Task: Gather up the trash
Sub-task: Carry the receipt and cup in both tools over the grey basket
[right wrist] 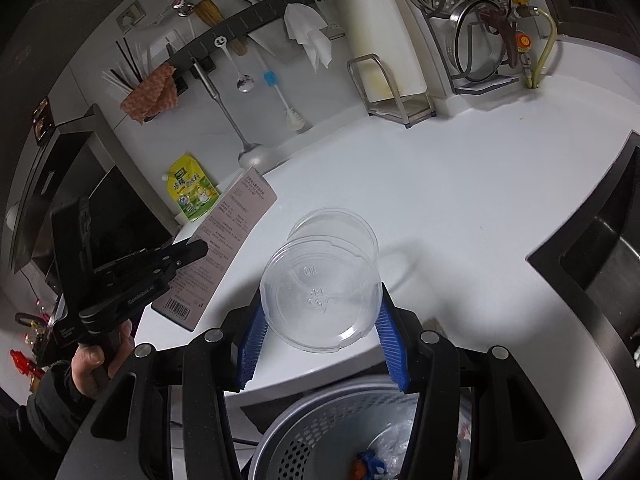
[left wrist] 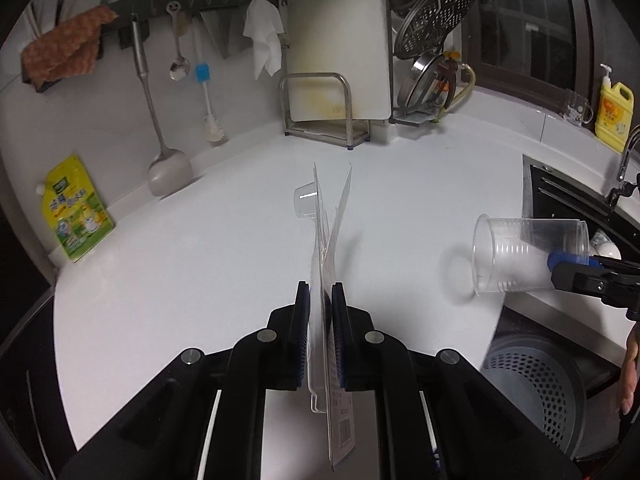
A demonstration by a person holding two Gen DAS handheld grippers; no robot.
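Carrying step: left claw (left wrist: 320, 300) pinches the blister pack (left wrist: 328, 240), right claw (right wrist: 320, 320) grips the clear cup (right wrist: 320, 280); next, probably release both into the perforated bin (right wrist: 320, 432) below.

"10" moulded on clear plastic cup (right wrist: 320, 296) base.

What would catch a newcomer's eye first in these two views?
Both tongs are loaded. The left tongs pinch a flat clear blister pack with a printed card backing, held edge-on above the white counter. The right tongs clamp a clear plastic cup on its side, near the counter edge, with a perforated grey bin directly below.
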